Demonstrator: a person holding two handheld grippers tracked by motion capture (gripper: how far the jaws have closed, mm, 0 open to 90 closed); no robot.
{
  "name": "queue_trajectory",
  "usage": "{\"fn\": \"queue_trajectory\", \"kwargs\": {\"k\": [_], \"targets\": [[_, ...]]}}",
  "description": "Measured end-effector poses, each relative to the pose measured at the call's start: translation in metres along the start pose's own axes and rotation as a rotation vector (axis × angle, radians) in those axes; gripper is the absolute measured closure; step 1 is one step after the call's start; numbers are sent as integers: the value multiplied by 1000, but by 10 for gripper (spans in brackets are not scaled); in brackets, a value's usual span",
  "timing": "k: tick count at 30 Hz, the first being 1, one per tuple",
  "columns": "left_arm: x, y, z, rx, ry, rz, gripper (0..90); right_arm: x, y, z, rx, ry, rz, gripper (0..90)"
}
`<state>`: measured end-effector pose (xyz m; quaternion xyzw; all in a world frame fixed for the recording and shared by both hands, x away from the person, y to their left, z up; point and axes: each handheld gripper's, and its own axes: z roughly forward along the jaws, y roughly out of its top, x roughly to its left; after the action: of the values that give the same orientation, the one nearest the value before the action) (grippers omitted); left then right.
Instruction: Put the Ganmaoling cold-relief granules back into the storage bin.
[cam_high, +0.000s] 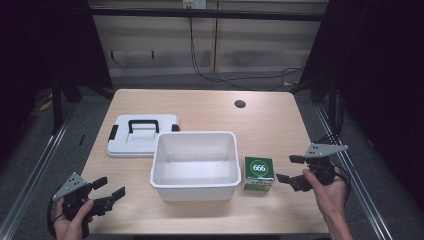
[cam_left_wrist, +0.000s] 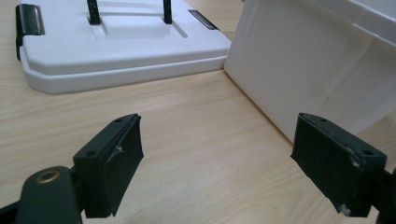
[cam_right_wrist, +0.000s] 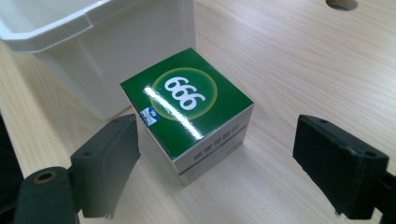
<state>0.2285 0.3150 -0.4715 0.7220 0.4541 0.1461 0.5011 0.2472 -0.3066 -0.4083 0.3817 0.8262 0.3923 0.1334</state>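
— Right tool (cam_high: 286, 169), held in a person's right hand (cam_high: 327, 192) at the table's near right edge: how does it stand?

— Jaws spread wide, gripping nothing. It points toward a green box (cam_high: 259, 173) marked "666" in white on its top, which sits on the table (cam_high: 270, 120) just right of an open white bin (cam_high: 195, 165). In the right tool's own view the green box (cam_right_wrist: 189, 112) lies ahead of the two black jaws and between their lines, though neither pad touches it.

— And the box against the bin?

— Just beside it, at the bin's right wall near its front corner. From above a thin gap seems to part them; the right tool view shows the white bin (cam_right_wrist: 116, 42) rising behind the box's far corner.

— The left tool (cam_high: 111, 188)?

— Also agape and empty, held in the left hand (cam_high: 72, 220) at the near left corner of the table, pointing toward the bin. In its view, bare wood of the table (cam_left_wrist: 196, 140) lies between the jaws, with the white bin (cam_left_wrist: 313, 70) ahead to the right.

— Anything else on the table?

— A flat white lid (cam_high: 142, 135) with a black handle and black side clips, lying behind the bin's left corner and touching or nearly touching it. The left tool view shows the white lid (cam_left_wrist: 116, 51) beyond the jaws. A round hole (cam_high: 240, 104) sits near the table's far edge.
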Motion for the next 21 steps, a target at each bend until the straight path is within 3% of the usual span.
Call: {"fn": "queue_trajectory", "kwargs": {"k": [8,15,21], "targets": [[0,-1,-2,-1,5,-2,159,-2,14,0,37,7,-62,133],[1,-1,-3,-2,-2,-7,159,3,36,0,89,22,-169,132],[1,-1,-3,-3,-4,-9,159,6,50,3,126,54,-204,132]]}}
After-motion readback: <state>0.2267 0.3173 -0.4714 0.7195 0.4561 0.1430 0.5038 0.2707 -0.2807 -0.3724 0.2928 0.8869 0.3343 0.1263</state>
